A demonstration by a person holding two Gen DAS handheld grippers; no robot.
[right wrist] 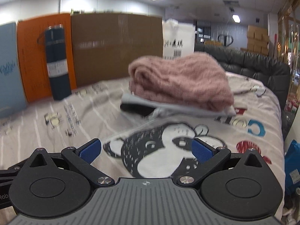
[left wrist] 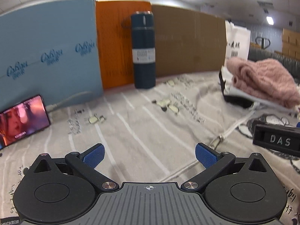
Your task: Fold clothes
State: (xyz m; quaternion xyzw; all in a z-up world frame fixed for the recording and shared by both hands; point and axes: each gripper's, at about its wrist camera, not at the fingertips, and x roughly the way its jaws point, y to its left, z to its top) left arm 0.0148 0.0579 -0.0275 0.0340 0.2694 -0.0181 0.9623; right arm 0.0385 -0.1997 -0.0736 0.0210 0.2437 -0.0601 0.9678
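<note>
Both the left hand-held gripper [left wrist: 149, 156] and the right hand-held gripper [right wrist: 146, 151] gape wide, blue ribbed pads empty. Beyond the right one a flat grey hoodie [right wrist: 159, 150] with a cartoon print spreads mid-frame on the bed [right wrist: 84, 103]. Upper centre lies a folded fuzzy pink sweater [right wrist: 180, 80]; at upper left stands a cylindrical navy flask [right wrist: 57, 63].

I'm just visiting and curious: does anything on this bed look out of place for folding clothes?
Two things. A tall dark blue flask stands upright on the soft bedding against the boards, where it could topple. A phone playing video leans at the blue board. The pink sweater sits folded on a stack, a little unevenly. Nothing looks spilled or damaged.
</note>
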